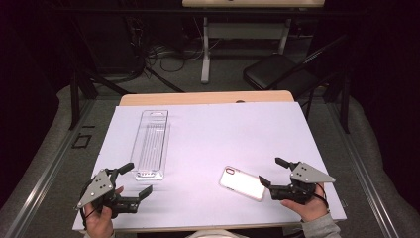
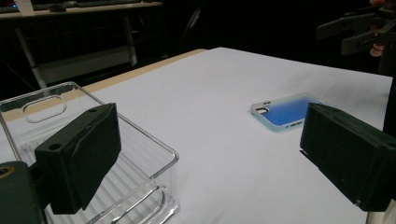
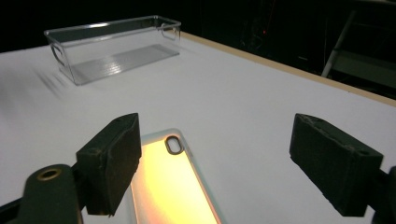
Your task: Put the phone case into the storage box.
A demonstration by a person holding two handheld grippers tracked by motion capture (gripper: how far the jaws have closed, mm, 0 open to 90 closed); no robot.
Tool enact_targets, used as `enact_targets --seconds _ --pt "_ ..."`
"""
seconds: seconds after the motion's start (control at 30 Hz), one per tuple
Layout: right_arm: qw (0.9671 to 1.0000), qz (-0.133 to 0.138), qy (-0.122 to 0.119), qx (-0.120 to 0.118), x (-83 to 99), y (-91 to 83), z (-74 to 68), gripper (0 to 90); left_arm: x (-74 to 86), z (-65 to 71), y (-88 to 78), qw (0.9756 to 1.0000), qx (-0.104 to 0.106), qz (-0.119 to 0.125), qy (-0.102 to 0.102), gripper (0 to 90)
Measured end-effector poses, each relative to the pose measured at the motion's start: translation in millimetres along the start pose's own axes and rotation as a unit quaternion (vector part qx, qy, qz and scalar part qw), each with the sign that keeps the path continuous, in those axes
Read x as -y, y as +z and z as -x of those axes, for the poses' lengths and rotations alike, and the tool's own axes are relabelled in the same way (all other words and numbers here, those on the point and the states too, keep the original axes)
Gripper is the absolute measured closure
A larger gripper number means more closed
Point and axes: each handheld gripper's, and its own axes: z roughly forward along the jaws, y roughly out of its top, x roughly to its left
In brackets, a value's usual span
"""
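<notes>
Clear plastic tray sits long-ways on the left half of the white table, and the phone case lies flat near the front right, well apart from the tray. Left gripper hovers just off the tray's near end, jaws wide, nothing between them. Right gripper sits just right of the case, jaws also spread wide, with the case's near end low between them in the right gripper view but no pad touching it.
</notes>
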Motion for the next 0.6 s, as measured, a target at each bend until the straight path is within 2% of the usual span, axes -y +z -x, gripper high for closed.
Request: enact_targets --seconds 0.17,0.3,0.47,0.5,0.6 --pt "0.9992 -0.035 -0.013 -0.012 -6.4 6.6 0.6 20.7 1.1 -0.2 -0.2 1.0 0.0 -0.001 0.0 5.4" --pt "0.998 -0.053 -0.022 -0.025 -14.3 9.4 0.6 26.0 1.6 0.4 -0.9 1.0 0.002 -0.001 0.001 5.3" --pt "0.9947 -0.089 -0.03 -0.04 -25.6 15.3 2.8 27.9 1.8 0.4 -1.2 1.0 0.001 -0.003 -0.001 5.4" --pt "0.9947 -0.089 -0.03 -0.04 -25.6 15.3 2.8 27.9 1.8 0.4 -1.2 1.0 0.001 -0.003 -0.001 5.4" --pt "0.9911 -0.119 -0.03 -0.051 -32.2 21.7 6.4 30.2 2.0 0.2 -0.6 1.0 0.004 -0.004 0.001 5.4"
